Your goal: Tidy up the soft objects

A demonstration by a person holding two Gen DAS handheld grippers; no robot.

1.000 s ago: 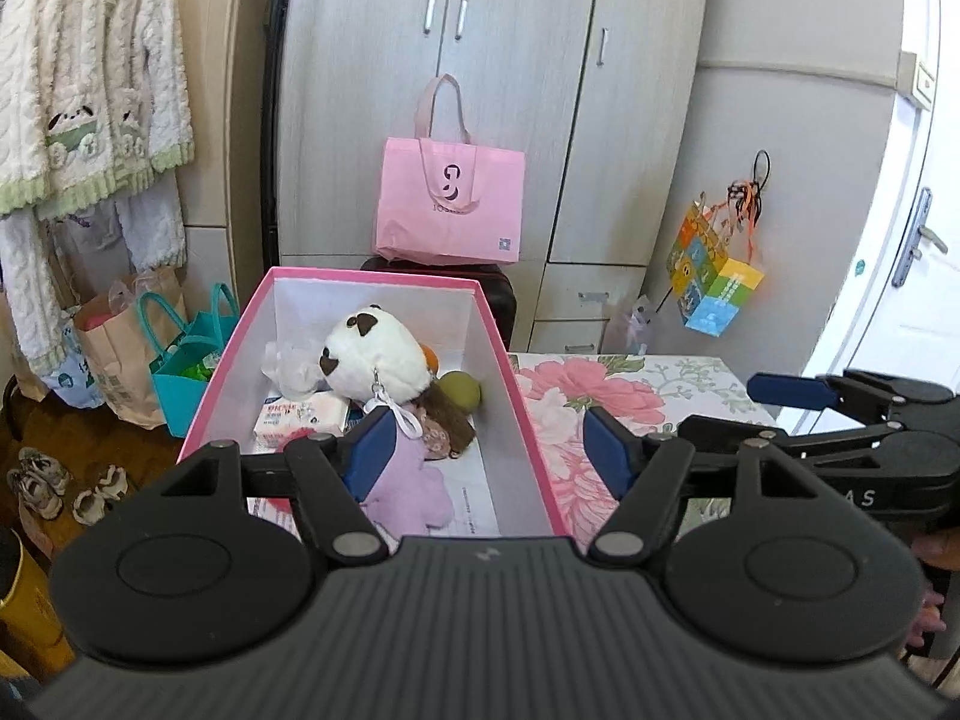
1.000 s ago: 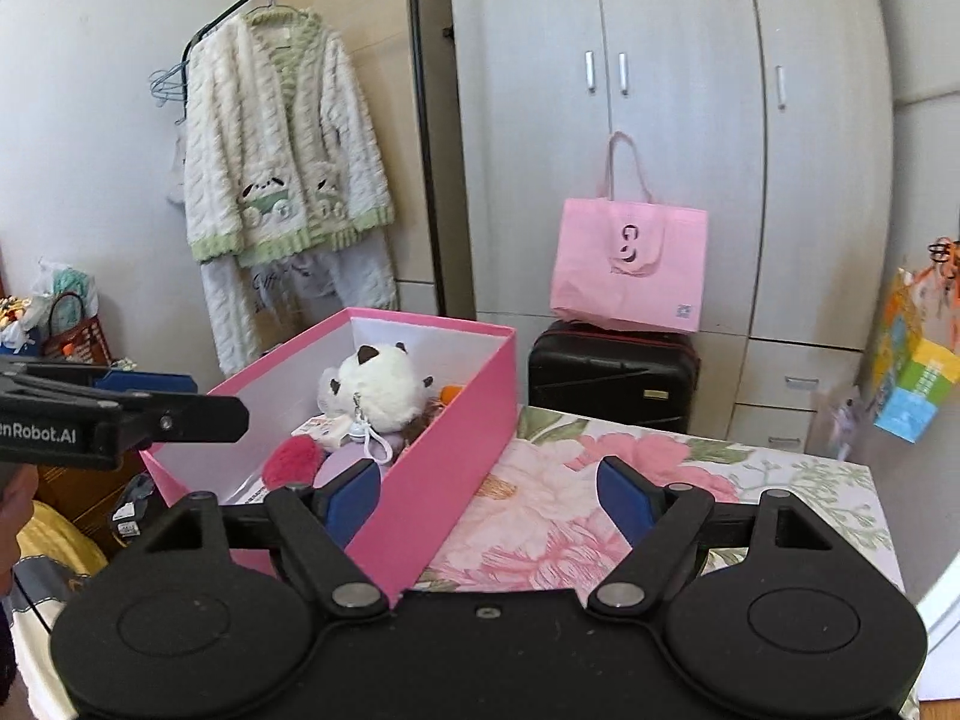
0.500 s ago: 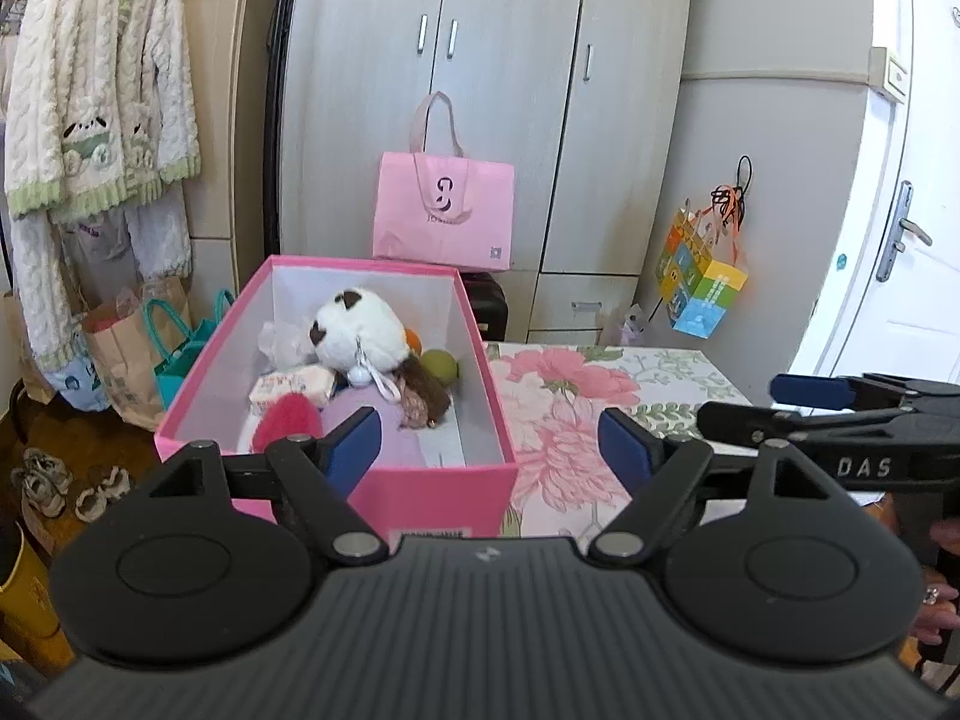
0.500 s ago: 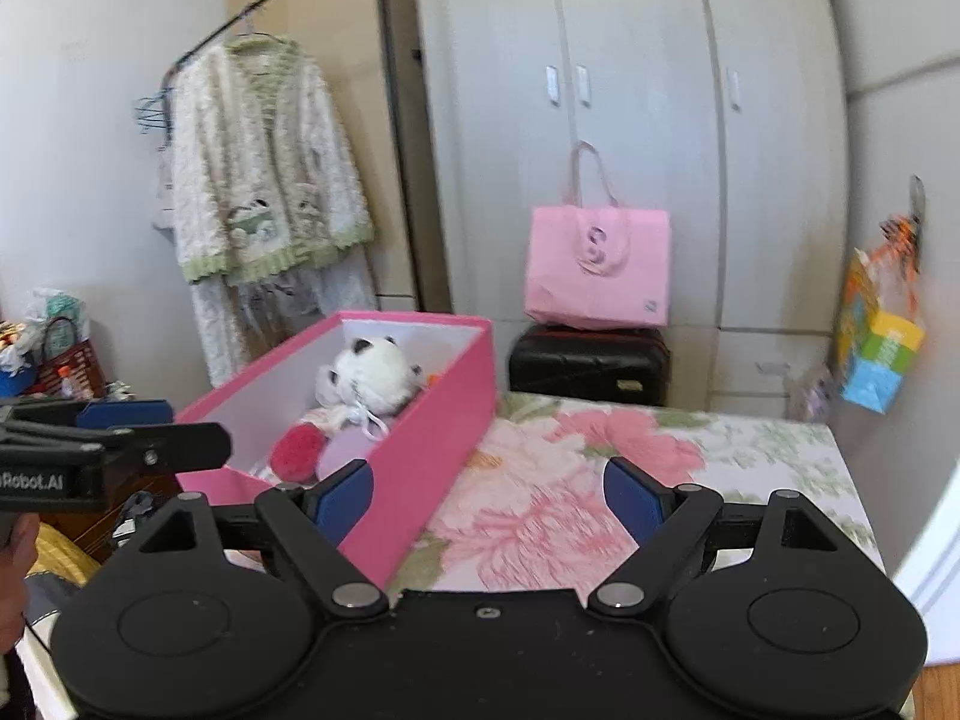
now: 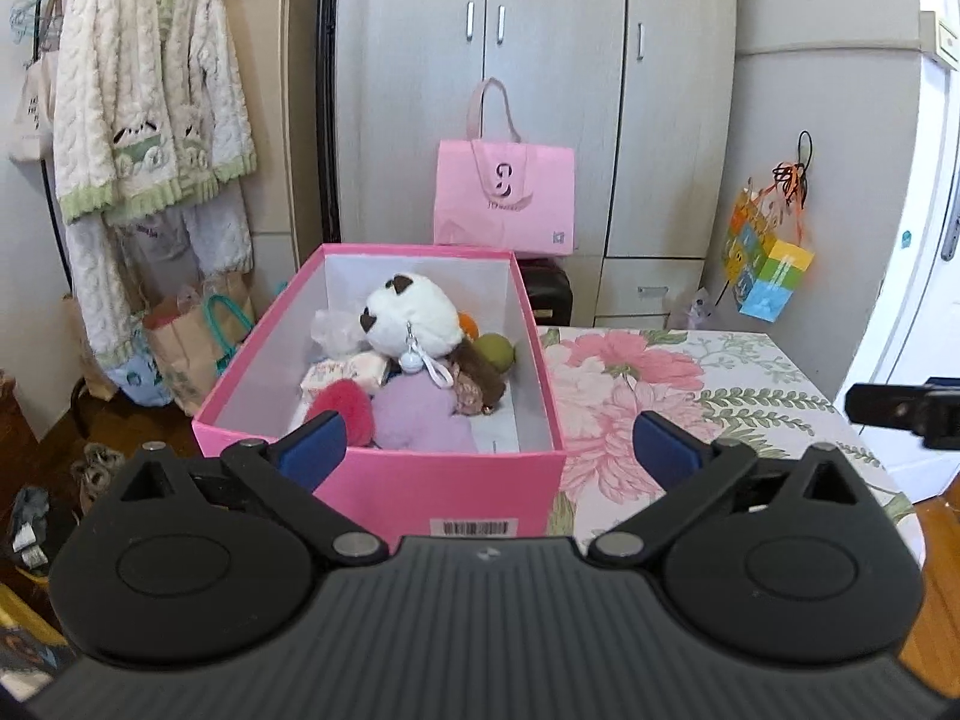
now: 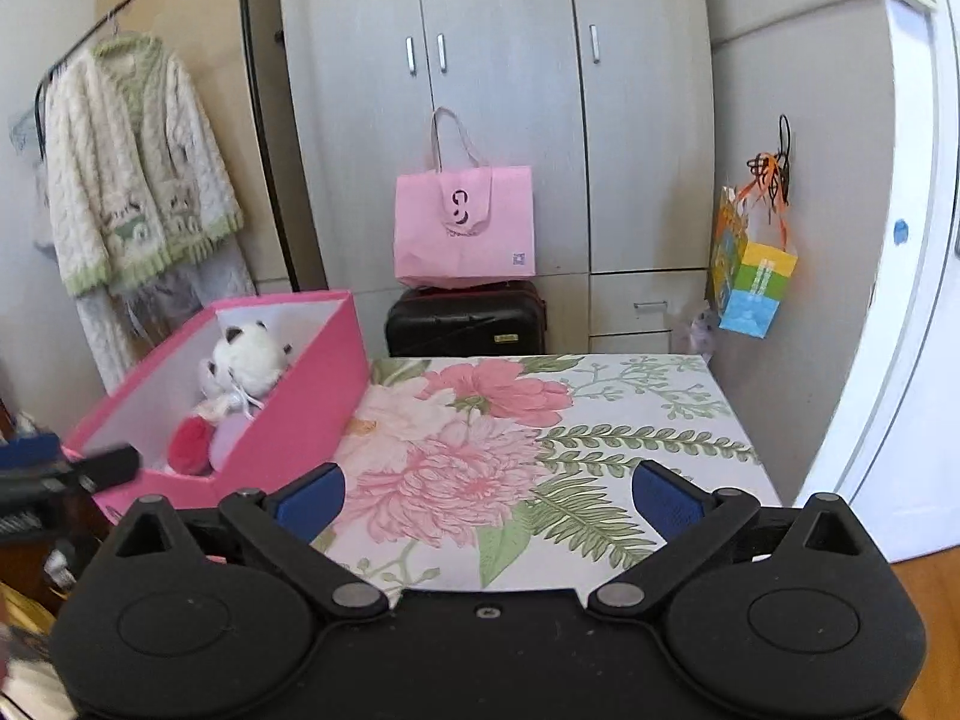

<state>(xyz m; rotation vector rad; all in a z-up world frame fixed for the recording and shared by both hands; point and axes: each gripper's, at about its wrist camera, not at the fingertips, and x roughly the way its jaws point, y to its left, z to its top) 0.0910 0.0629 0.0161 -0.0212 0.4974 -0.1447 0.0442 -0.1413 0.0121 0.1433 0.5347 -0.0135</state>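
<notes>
The left gripper (image 5: 489, 447) is hovering with its blue-padded jaws spread wide and holding nothing, just in front of the near end of the pink box (image 5: 420, 489), which is sitting on the left part of the floral tabletop (image 5: 690, 384). The right gripper (image 6: 486, 495) is likewise hanging released and empty over the bare flowered surface, with the box off to its left. Inside the box, nearest the front wall, a red fluffy toy (image 5: 348, 405) and a pale purple plush (image 5: 414, 414) are lying side by side and touching; behind them a small printed packet (image 5: 348, 372), a brown plush piece (image 5: 477, 375) and a green ball (image 5: 498, 349) are crowding together, and a white panda plush (image 5: 411, 315) with a small dangling charm is resting on top toward the far end. A crinkled clear wrapper (image 5: 333, 327) is showing beside the panda, and something orange is peeking out behind it, too hidden to identify. From the right wrist view the box's near wall is covering most of the contents, leaving only the panda, the red toy and a bit of purple visible. Beyond the table a black suitcase (image 6: 468, 321) is standing with a pink tote bag (image 6: 465, 222) on it, against the grey wardrobe (image 6: 498, 90); a cream cardigan (image 5: 150, 90) is hanging at far left.
</notes>
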